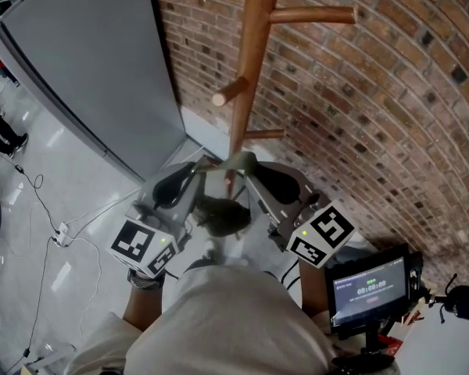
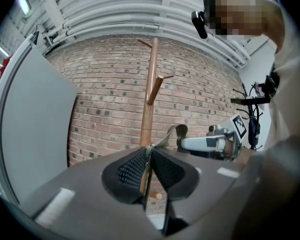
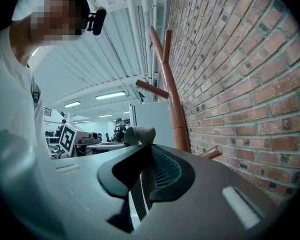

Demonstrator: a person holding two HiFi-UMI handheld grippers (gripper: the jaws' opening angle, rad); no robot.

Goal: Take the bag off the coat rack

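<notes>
Grey strap (image 1: 236,161) pinched by our left tongs (image 2: 148,159) and right tongs (image 3: 142,164); we should pull level, away from the coat rack (image 1: 250,69), so the bag (image 1: 220,216) clears its pegs (image 1: 313,14).

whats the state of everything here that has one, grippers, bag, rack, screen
left gripper: shut on strap
right gripper: shut on strap
strap: arched between both grippers
bag: hanging below the strap, between the grippers
coat rack: upright, visible pegs bare
screen: lit
</notes>
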